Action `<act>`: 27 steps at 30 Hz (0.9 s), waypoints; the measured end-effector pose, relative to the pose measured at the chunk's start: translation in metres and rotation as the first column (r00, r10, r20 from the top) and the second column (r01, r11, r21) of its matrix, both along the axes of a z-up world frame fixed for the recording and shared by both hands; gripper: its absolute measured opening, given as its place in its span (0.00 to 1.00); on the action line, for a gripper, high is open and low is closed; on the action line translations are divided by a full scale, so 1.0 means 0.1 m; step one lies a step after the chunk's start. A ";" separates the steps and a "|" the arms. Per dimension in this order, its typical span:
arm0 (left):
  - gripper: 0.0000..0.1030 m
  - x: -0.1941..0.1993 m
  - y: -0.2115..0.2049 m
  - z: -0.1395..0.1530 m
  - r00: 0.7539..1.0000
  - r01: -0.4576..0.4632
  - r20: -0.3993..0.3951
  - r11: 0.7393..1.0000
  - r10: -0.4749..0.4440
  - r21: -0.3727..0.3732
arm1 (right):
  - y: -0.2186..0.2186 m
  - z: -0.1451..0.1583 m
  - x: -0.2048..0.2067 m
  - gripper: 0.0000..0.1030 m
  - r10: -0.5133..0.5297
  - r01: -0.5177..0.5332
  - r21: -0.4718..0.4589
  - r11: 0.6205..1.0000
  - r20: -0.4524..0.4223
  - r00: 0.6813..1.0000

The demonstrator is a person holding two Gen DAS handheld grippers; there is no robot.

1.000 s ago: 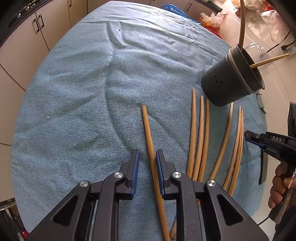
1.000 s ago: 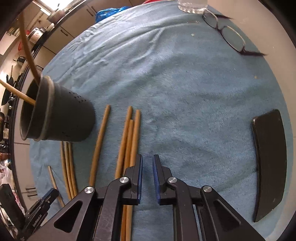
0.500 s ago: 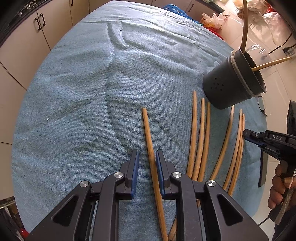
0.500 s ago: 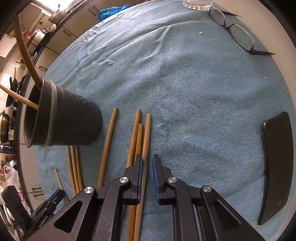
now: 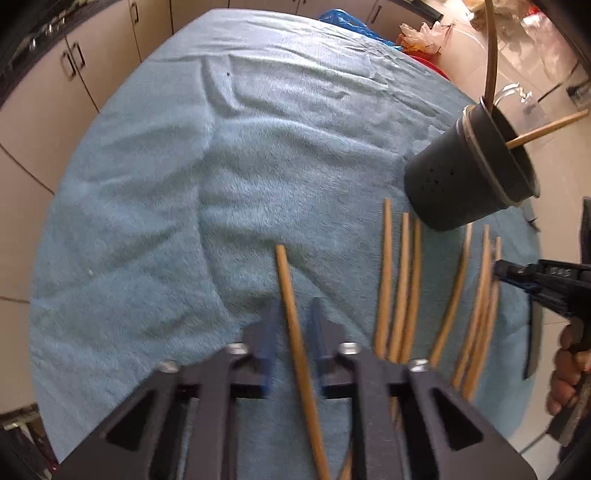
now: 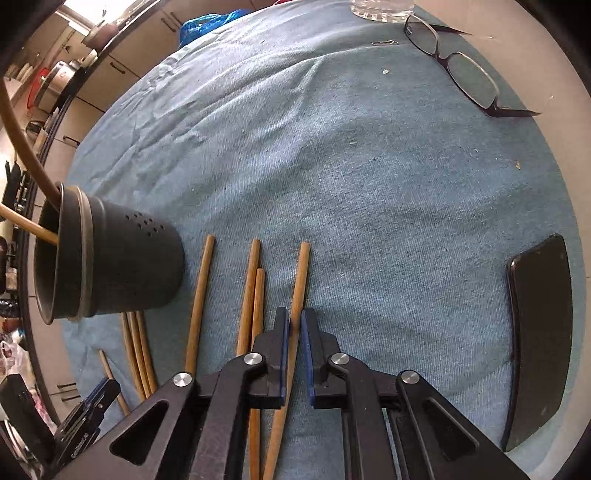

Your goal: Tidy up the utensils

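Note:
Several wooden chopsticks lie on a blue towel [image 6: 369,184]. My left gripper [image 5: 293,325] points down over one lone chopstick [image 5: 286,280]. The stick runs between its jaws, which are closing, and a thin gap still shows on each side in the blurred picture. My right gripper [image 6: 294,325] is closing too, and its pads press on the rightmost chopstick [image 6: 301,273], whose tip stands off from its neighbours [image 6: 253,288]. A dark perforated holder [image 6: 125,266] with two chopsticks in it stands to the left of the right gripper, and to the right of the left gripper as the holder [image 5: 454,184].
A black phone [image 6: 543,332] lies at the towel's right edge. Glasses [image 6: 458,74] and a clear glass [image 6: 380,7] sit at the far side. A person's hand [image 5: 565,369] holds the right gripper. Cabinets and counter clutter surround the table.
The right jaws have closed onto the rightmost chopstick, and its tip has swung away from the two beside it. The left view has gone blurred; its jaw gap looks unchanged.

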State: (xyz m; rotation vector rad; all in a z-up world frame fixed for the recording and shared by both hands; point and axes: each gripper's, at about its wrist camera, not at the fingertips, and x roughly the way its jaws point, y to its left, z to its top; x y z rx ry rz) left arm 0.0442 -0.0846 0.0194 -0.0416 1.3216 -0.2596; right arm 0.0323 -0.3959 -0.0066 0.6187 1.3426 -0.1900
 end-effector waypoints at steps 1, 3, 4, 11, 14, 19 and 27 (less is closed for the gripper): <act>0.06 0.00 0.03 0.00 1.000 -0.001 0.002 1.000 0.001 -0.014 | -0.03 0.01 -0.07 0.07 -0.003 0.003 0.010 1.000 0.006 1.000; 0.06 0.00 0.07 0.00 1.000 -0.009 -0.004 0.999 0.009 -0.042 | -0.07 0.03 -0.15 0.06 -0.014 0.013 0.029 0.999 0.023 1.000; 0.06 -0.01 0.10 0.02 1.000 -0.013 -0.001 0.998 0.013 -0.055 | -0.08 0.06 -0.19 0.06 -0.023 0.021 0.042 0.999 0.042 0.999; 0.06 -0.13 0.23 0.42 0.995 -0.001 0.096 0.989 0.015 -0.145 | -0.07 0.55 -0.55 0.06 -0.041 0.032 0.045 0.998 0.199 0.979; 0.06 -0.22 0.28 0.65 0.988 0.011 0.153 0.984 0.017 -0.176 | 0.00 0.81 -0.75 0.06 -0.024 0.017 0.030 0.999 0.284 0.958; 0.05 -0.39 0.38 0.99 0.973 0.027 0.228 0.976 0.023 -0.214 | 0.17 1.15 -1.07 0.06 0.005 0.003 -0.019 1.000 0.399 0.917; 0.08 -0.40 0.40 1.02 0.986 0.033 0.165 0.976 0.003 -0.217 | 0.39 1.39 -1.32 0.06 0.044 -0.006 -0.083 0.997 0.469 0.882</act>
